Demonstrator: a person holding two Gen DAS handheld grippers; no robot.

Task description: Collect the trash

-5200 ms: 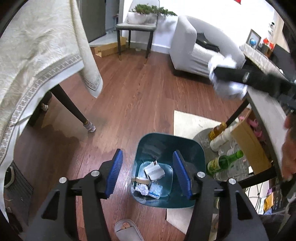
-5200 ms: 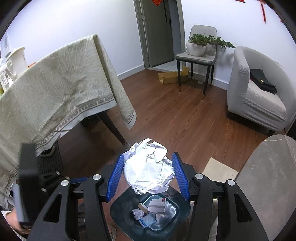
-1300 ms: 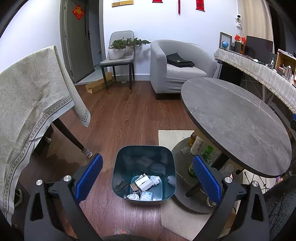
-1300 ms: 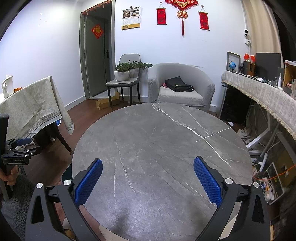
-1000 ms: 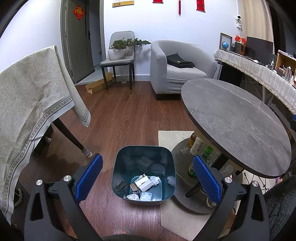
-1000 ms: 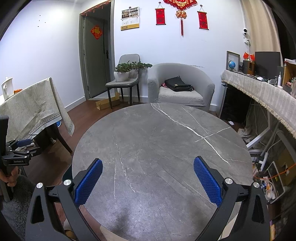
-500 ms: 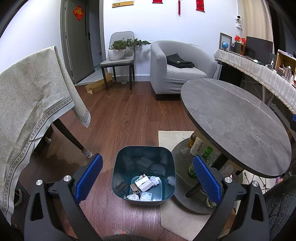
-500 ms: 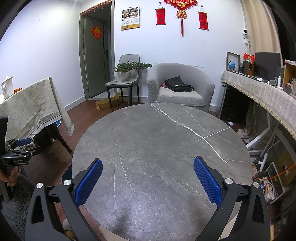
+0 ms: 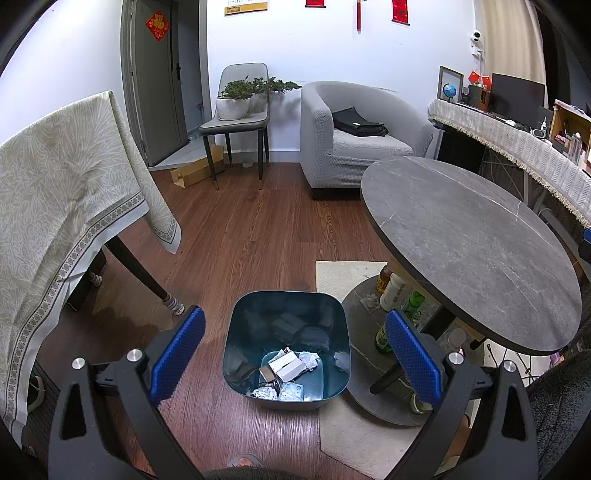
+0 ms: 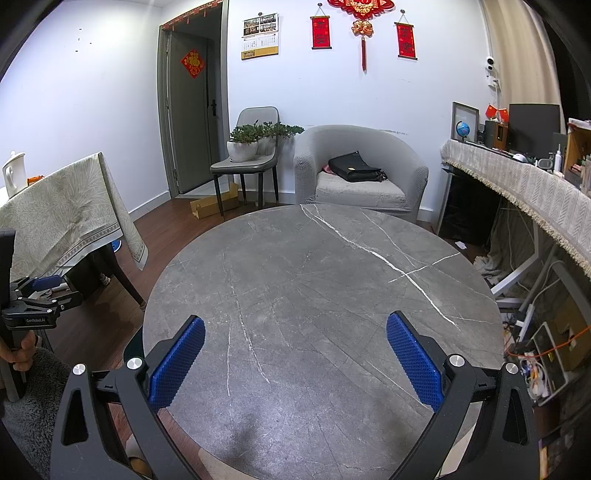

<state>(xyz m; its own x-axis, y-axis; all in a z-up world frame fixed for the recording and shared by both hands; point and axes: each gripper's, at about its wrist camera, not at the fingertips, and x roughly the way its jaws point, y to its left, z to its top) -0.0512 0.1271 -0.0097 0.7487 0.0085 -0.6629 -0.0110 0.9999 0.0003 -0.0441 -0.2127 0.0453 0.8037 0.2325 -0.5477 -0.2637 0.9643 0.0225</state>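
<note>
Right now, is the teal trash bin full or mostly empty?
Mostly empty. The teal trash bin stands upright on the floor with only crumpled paper and small packets covering its bottom; the inner walls above them are bare.

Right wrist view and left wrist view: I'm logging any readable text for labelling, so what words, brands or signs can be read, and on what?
"GenRobot.AI": white lettering on the left gripper's black body, seen from the right wrist view.
Door sign: red diamond with one gold character, too blurred to read.
Wall calendar: print too small.
Red wall scrolls: characters too small.
Bottles under the round table: labels too blurred.
</note>
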